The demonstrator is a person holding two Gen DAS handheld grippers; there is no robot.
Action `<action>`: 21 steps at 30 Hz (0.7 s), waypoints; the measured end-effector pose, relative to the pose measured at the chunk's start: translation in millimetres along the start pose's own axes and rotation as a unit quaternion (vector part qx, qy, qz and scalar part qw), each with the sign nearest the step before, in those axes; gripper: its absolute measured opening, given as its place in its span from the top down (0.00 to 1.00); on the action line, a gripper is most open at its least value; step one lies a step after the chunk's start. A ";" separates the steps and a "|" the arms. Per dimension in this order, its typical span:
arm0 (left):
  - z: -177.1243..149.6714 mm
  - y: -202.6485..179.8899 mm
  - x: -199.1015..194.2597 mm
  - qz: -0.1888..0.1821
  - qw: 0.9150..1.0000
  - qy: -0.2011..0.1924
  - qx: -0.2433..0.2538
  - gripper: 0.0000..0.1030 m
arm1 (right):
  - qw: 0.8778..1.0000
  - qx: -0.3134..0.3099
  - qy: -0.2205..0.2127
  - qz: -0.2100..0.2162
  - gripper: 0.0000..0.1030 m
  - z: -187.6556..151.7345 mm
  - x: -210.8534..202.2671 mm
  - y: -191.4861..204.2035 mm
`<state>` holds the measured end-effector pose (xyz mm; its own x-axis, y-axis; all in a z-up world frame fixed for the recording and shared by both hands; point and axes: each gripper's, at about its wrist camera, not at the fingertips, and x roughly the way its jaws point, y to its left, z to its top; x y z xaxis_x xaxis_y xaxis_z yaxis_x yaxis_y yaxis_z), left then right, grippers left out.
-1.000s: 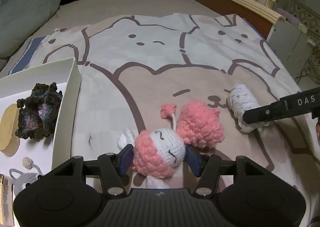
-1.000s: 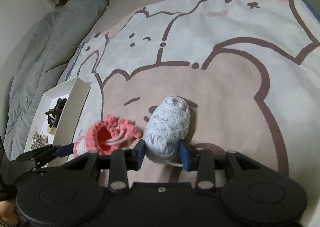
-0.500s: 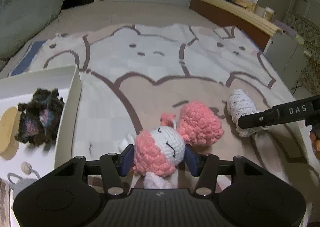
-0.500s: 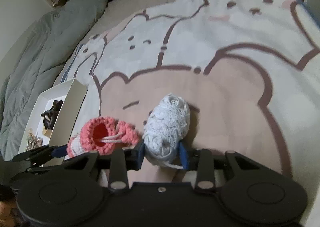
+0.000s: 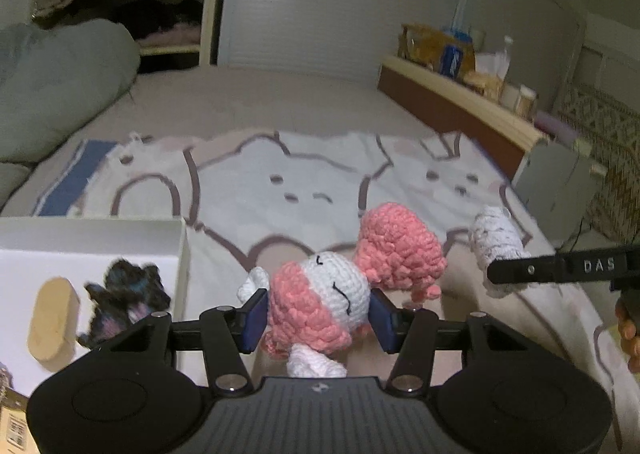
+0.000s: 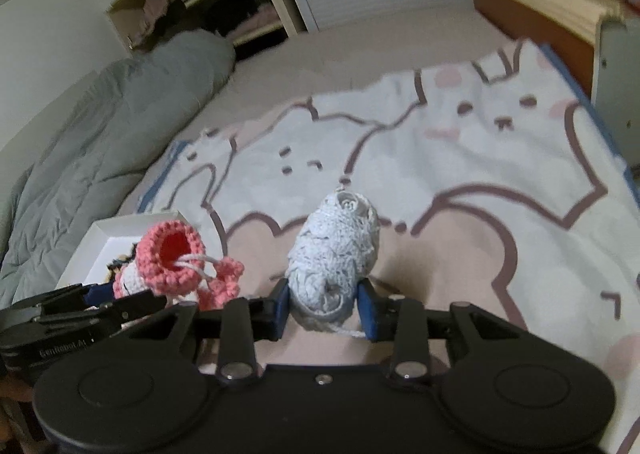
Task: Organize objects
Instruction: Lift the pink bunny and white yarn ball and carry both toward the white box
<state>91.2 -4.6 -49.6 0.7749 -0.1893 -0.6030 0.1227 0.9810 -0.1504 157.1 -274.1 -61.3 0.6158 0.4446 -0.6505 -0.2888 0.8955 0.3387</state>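
Left gripper (image 5: 318,314): clenched on the pink and white crochet doll (image 5: 320,304); both blue pads press the sides of its head, and it is carried above the bedding.
Doll's position: just right of the white box (image 5: 182,250), beyond the box's right wall; its open pink pouch (image 6: 170,254) faces the right wrist camera, with a drawstring and two small pink tassels hanging from it.
Right gripper (image 6: 323,308): clenched on the white crochet roll (image 6: 336,250), which stands out forward from the pads, its far end tilted up.
Roll's position: to the right of the doll and apart from it, over the brown bear shape of the blanket (image 6: 500,181).
White box: open-topped, at the left edge of the blanket; inside lie a dark crochet piece (image 5: 124,294) and a tan oval block (image 5: 52,322), side by side.
Open room: the cartoon blanket spreads bare ahead of both grippers.
Edges: a grey duvet (image 6: 92,157) lies heaped along the left side; a wooden ledge (image 5: 460,93) with packets and bottles runs along the far right; the blanket's right edge falls off toward a pale cabinet (image 5: 560,177).
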 end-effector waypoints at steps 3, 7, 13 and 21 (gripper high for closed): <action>6.8 3.5 -9.8 0.006 1.000 -0.018 0.002 0.48 | 1.000 -0.021 -0.016 -0.004 0.65 3.6 -8.5 11.2; 14.0 9.4 -19.3 0.012 0.999 -0.036 0.000 0.48 | 0.999 -0.038 -0.034 -0.002 0.65 6.6 -17.8 24.6; 22.9 21.8 -30.7 0.018 0.998 -0.059 -0.008 0.48 | 0.997 -0.061 -0.053 0.003 0.65 6.5 -26.0 44.7; 35.5 48.3 -47.0 0.037 0.994 -0.095 -0.031 0.48 | 0.994 -0.075 -0.076 -0.007 0.65 18.4 -19.4 68.0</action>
<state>82.7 53.1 -0.7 0.8842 -0.0986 -0.4566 0.0262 0.9864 -0.1622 139.0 -222.2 -13.2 0.7216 0.4336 -0.5397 -0.3783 0.8999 0.2171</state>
